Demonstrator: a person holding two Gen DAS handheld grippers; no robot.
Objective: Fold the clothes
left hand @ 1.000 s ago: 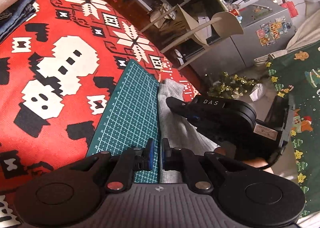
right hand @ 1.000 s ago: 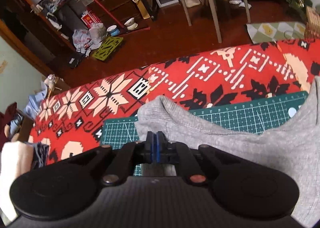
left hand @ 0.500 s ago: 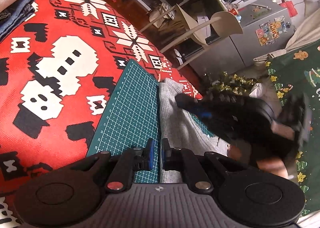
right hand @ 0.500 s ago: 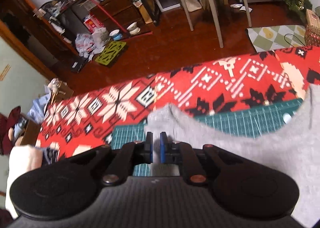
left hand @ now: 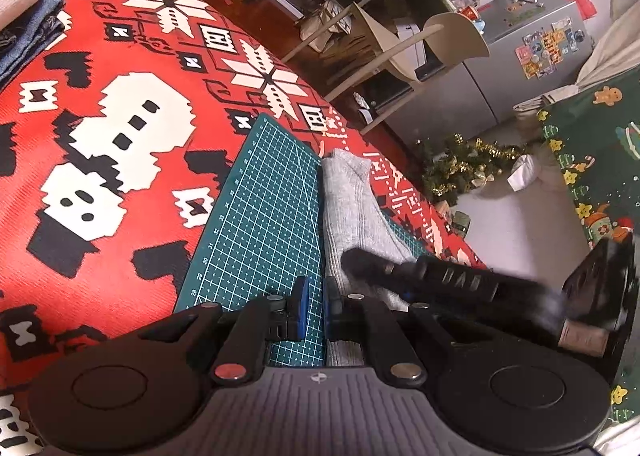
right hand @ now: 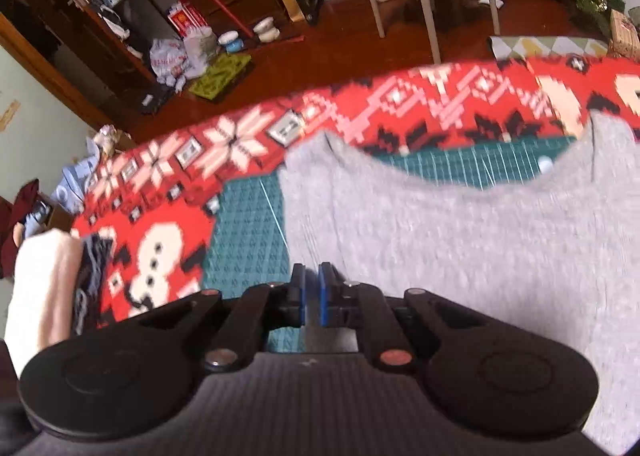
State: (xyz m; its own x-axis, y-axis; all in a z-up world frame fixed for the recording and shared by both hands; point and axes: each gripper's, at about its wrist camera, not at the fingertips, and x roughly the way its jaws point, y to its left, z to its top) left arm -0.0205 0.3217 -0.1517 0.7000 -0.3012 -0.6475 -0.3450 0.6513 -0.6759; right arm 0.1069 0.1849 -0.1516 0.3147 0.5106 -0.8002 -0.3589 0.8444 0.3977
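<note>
Grey garment (right hand: 460, 240) lies flat on green cutting mat (left hand: 264, 223) atop red-patterned table. Left gripper (left hand: 316, 306) and right gripper (right hand: 311, 294) nearly clenched, nothing pinched. Next likely: open jaws, pinch far edge squarely, avoid bunching.

grey garment (right hand: 460, 240), green gridded mat (left hand: 264, 223), red patterned cloth (left hand: 120, 75)

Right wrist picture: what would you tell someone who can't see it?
A grey garment lies spread over a green cutting mat on a red patterned cloth. The right gripper hangs above its edge, fingers nearly together, nothing visibly between them.
</note>
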